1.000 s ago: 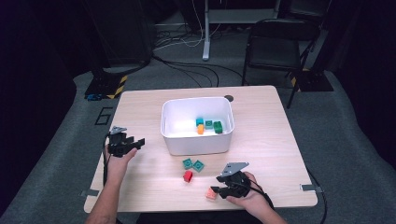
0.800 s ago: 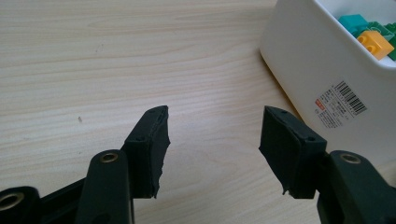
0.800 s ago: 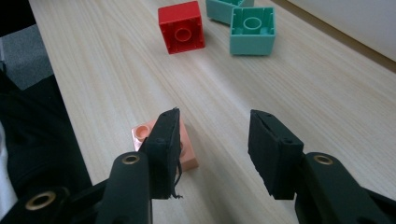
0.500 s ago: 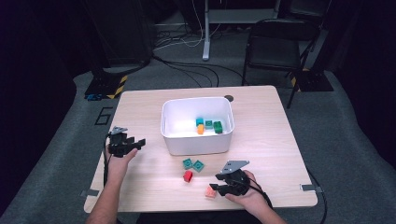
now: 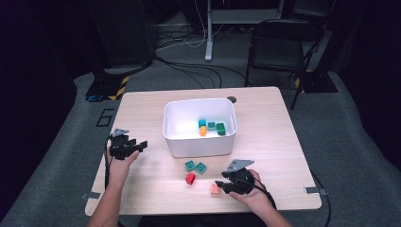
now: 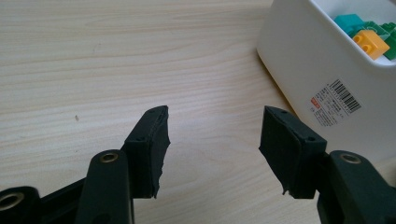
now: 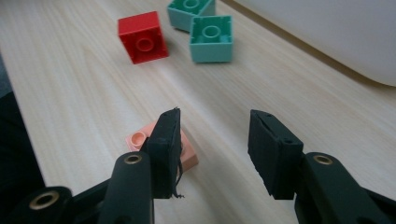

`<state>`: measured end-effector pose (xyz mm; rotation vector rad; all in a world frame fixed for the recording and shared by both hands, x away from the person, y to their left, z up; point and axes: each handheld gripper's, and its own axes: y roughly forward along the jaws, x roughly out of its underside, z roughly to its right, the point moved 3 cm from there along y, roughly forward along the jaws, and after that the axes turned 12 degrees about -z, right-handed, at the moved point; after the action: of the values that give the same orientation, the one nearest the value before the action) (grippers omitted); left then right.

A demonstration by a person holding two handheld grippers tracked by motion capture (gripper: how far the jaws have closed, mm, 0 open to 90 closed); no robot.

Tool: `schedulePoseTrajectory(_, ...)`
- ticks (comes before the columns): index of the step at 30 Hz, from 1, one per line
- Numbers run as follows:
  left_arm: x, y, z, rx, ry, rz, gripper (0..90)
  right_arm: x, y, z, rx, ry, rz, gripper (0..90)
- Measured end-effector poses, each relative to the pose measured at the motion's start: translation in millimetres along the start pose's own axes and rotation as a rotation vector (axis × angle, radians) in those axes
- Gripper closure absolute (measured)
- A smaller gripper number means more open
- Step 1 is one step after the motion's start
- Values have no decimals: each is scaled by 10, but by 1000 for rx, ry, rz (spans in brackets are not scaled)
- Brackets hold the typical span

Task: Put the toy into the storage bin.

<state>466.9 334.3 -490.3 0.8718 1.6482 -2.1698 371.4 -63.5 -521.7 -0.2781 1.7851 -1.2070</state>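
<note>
A salmon brick (image 5: 215, 189) lies on the table near its front edge. My right gripper (image 5: 222, 185) is right beside it, open. In the right gripper view the salmon brick (image 7: 189, 151) lies under and outside one jaw, and the gap of the right gripper (image 7: 215, 123) holds only bare wood. A red brick (image 5: 190, 178) and two teal-green bricks (image 5: 196, 166) lie just beyond. My left gripper (image 5: 137, 145) hovers open at the table's left, and in its own view the left gripper (image 6: 217, 123) has nothing between its fingers.
A white bin (image 5: 198, 142) stands mid-table with teal, orange and green bricks inside; its wall (image 6: 303, 70) is close on the right of the left gripper. A dark chair (image 5: 279, 45) and cables lie beyond the table's far edge.
The right gripper has shifted slightly beside the salmon brick. The left hand has kept still.
</note>
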Motion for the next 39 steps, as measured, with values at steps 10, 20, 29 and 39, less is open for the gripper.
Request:
schedulePoseTrajectory(10, 2, 0, -3, -2, -1, 1, 416, 42, -120, 71, -7, 46, 24, 492)
schedulePoseTrajectory(20, 7, -12, 9, -3, 1, 3, 416, 44, 8, -81, -38, -71, -31, 470)
schedulePoseTrajectory(29, 20, 4, -10, -3, -4, -4, 415, -16, 133, -17, -23, -59, -63, 577)
schedulePoseTrajectory(39, 25, -12, 5, -6, -2, 3, 416, -107, -5, -101, -47, -63, -40, 584)
